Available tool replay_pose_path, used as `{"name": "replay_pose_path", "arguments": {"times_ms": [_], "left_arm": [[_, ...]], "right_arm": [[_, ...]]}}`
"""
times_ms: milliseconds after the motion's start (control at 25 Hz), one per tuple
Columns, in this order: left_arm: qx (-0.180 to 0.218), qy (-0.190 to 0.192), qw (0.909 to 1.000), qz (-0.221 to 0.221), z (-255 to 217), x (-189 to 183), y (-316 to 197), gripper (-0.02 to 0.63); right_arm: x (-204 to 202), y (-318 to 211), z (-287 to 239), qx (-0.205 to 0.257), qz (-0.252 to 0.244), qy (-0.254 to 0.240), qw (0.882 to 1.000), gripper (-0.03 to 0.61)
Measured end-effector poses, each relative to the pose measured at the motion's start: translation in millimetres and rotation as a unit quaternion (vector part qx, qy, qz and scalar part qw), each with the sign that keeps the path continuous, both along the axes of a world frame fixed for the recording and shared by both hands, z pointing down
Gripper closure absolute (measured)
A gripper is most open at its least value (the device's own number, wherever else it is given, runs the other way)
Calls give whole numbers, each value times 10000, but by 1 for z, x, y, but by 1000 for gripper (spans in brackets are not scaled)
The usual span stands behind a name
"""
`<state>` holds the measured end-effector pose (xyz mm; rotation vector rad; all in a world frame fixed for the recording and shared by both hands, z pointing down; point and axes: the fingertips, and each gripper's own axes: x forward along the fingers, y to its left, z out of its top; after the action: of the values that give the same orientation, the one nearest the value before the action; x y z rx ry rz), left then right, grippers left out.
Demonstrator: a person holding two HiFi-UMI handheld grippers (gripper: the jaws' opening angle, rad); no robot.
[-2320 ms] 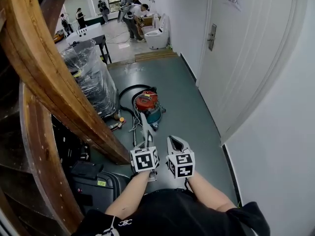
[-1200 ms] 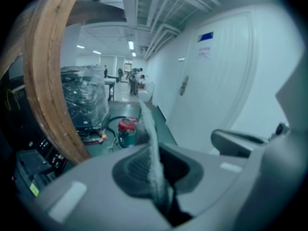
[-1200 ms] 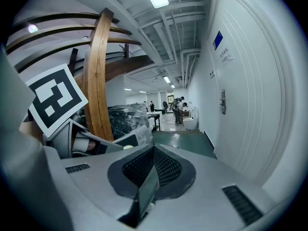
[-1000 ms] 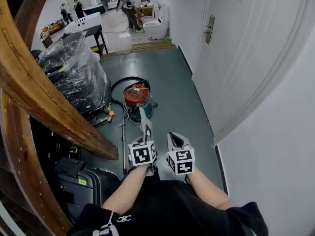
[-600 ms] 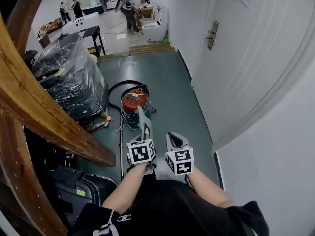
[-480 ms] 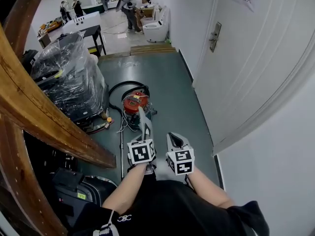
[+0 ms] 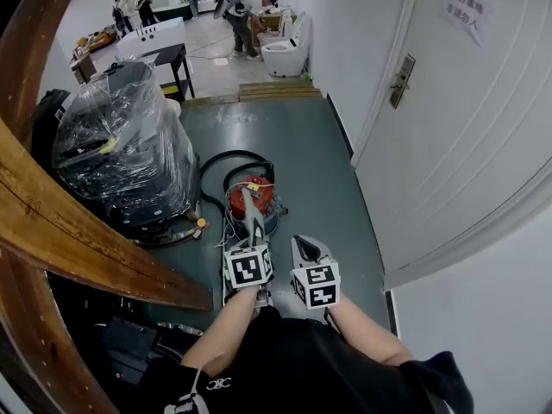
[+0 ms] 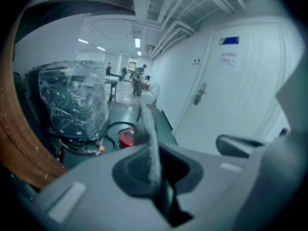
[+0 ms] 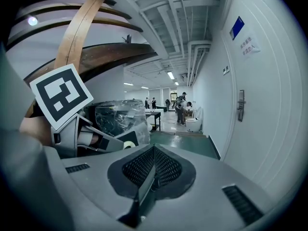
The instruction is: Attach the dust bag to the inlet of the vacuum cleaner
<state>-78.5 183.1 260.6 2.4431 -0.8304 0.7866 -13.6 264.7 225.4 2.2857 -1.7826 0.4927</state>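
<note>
head: high, steeply down | gripper views: low, forward | shared: wrapped stack (image 7: 121,145) (image 8: 74,100) (image 9: 118,117)

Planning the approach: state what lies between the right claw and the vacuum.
Only bare green floor lies between the right claw and the vacuum, as the head view shows.

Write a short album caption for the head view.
The left gripper holds a grey dust bag, right gripper shut and empty, a red vacuum cleaner ahead on the green floor.
</note>
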Motion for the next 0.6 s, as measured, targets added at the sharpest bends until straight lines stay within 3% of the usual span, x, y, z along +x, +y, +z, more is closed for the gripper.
{"name": "replay_pose_path", "arguments": {"times_ms": [600], "left_arm": [[-378,126,9983,-415,15,17,-124,588]], "right_arm": [[24,-126,14,-389,-314,4,9988,580]]}}
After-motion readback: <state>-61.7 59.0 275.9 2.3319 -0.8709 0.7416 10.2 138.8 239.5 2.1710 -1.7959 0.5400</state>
